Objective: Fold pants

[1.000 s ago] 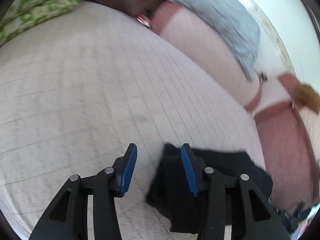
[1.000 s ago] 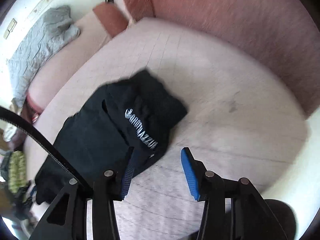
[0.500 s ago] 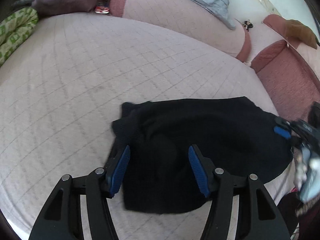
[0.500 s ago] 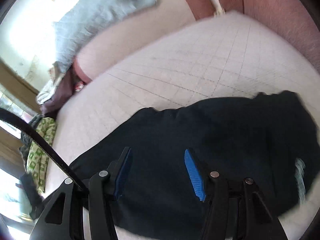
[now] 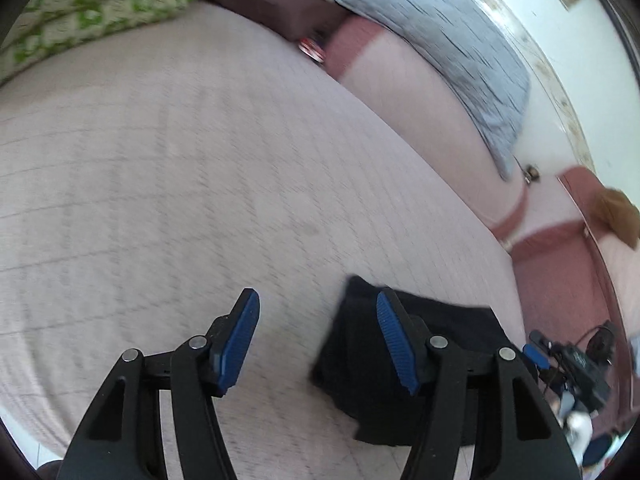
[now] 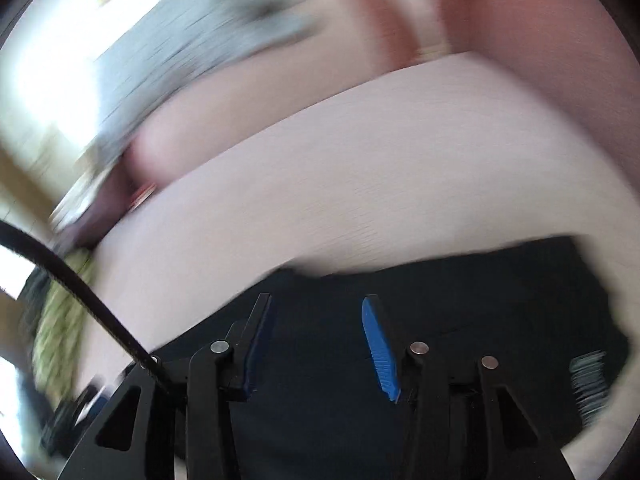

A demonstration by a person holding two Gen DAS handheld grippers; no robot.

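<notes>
The black pants lie bunched on the pale quilted bed, at the lower right of the left wrist view. My left gripper is open and empty, above the bed just left of the pants' edge; its right finger overlaps them. In the blurred right wrist view the pants fill the lower half, with a white printed patch at the right. My right gripper is open and empty, hovering over the pants. The other gripper shows at the far right of the left wrist view.
A green patterned quilt lies at the bed's far left. A grey blanket drapes the pink and red headboard. A red padded side borders the bed on the right. A black cable crosses the right wrist view.
The left gripper swung over the pants half a second ago and is back to their left edge. The right gripper has kept sweeping over the pants; its view is now blurred. Both stayed open.
</notes>
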